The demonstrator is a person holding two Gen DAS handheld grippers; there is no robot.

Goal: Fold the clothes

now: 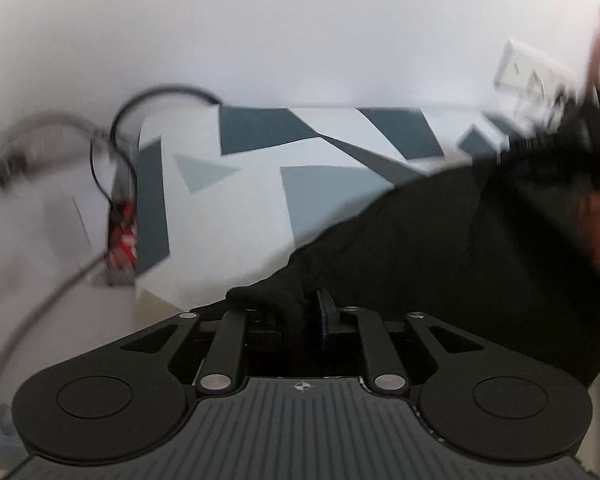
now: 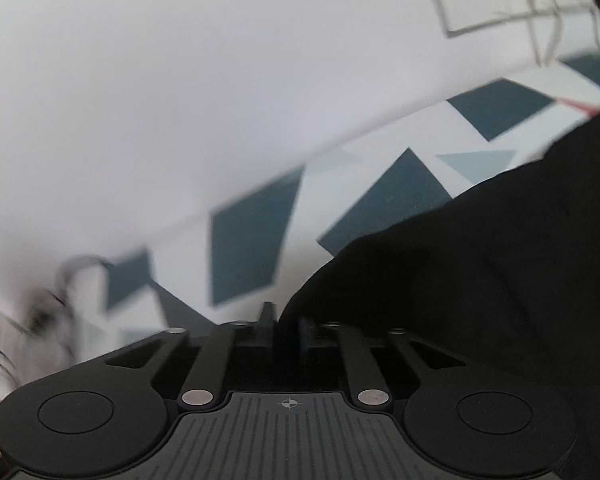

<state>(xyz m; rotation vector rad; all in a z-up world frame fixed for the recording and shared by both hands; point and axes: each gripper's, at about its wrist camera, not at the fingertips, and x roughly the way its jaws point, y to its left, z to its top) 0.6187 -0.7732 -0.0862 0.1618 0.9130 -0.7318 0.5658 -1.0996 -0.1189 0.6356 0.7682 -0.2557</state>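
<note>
Behind everything, a plain white wall [image 1: 300, 40] fills the upper part of both wrist views. Below it, a surface covered in a white cloth with grey and dark blue-grey geometric patches [image 1: 228, 200] is seen stretching across the middle of both views. A black garment [image 1: 460, 260] is spread over the right side of that patterned cover, from the lower centre up toward the right edge; in the right wrist view the same dark fabric [image 2: 480, 280] is seen rising to the right.

At the left of the left wrist view, black cables [image 1: 112, 152] are looped against the wall, and something red [image 1: 124, 232], too blurred to identify, is lodged beside the cover's edge. A white wall plate [image 1: 528, 76] is visible at the upper right, smeared by motion.

The left gripper [image 1: 300, 312] is clenched on an edge of the black garment, a fold of which is bunched between its fingers. The right gripper [image 2: 286, 328] is likewise pinched on the garment's edge, with dark cloth caught between its narrowly set jaws.
</note>
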